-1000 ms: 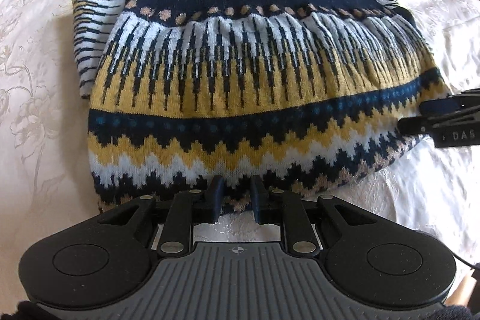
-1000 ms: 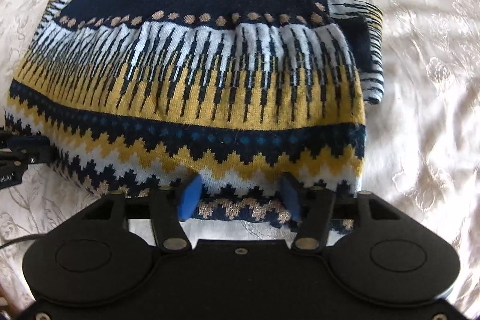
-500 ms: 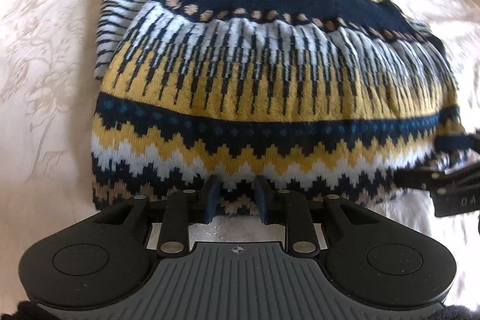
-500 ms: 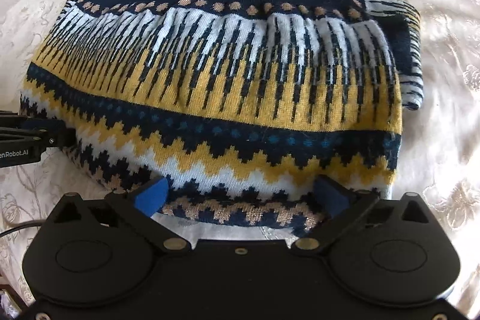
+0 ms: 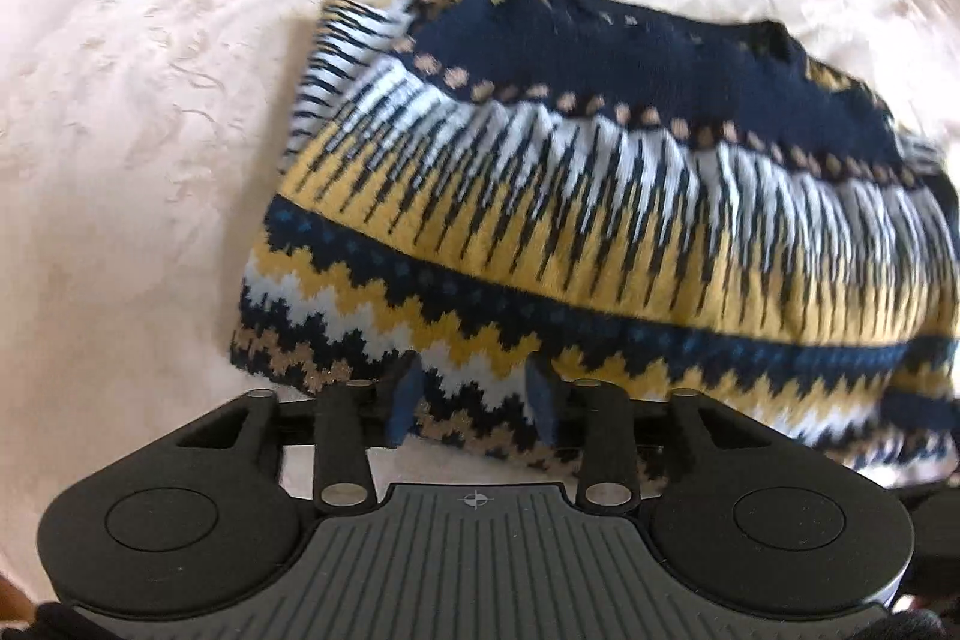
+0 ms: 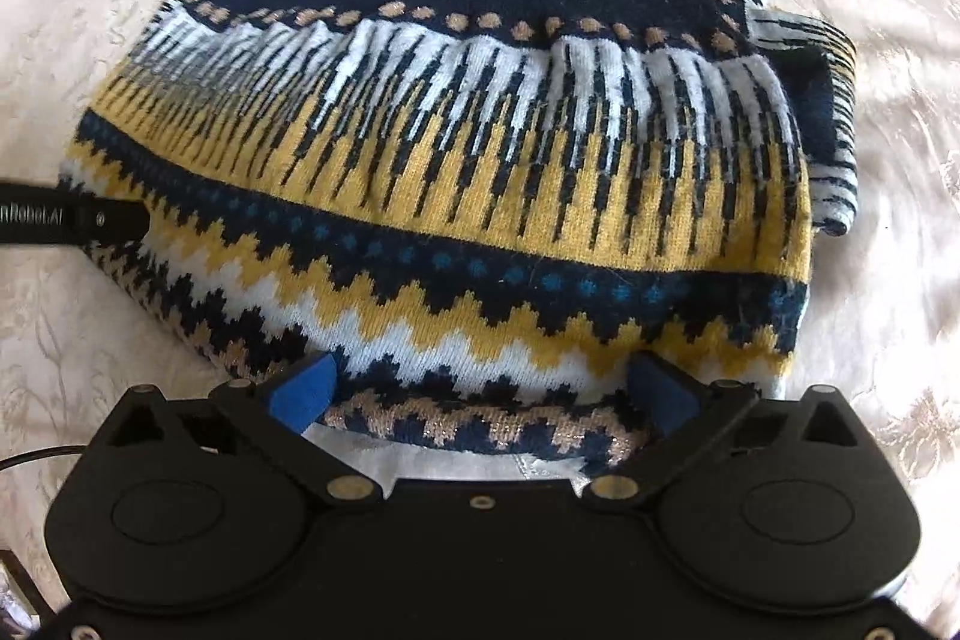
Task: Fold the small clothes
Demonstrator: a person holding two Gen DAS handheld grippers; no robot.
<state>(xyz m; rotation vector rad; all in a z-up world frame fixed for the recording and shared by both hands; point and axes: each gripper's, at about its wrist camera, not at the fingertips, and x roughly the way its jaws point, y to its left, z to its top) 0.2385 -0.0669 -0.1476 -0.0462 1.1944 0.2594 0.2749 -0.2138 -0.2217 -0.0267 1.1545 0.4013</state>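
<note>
Both tongs sit at the near hem of the sweater (image 6: 480, 148): right tongs (image 6: 480, 391) spread wide, left tongs (image 5: 474, 400) parted less. Chunky zigzag knit, folded, lying on a cream embossed bedspread (image 6: 900, 40).

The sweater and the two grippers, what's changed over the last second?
The left gripper opened its jaws from nearly shut and swung left along the hem. The right gripper spread its jaws wide. Neither grips the sweater, which stays folded on the white bedspread.
</note>
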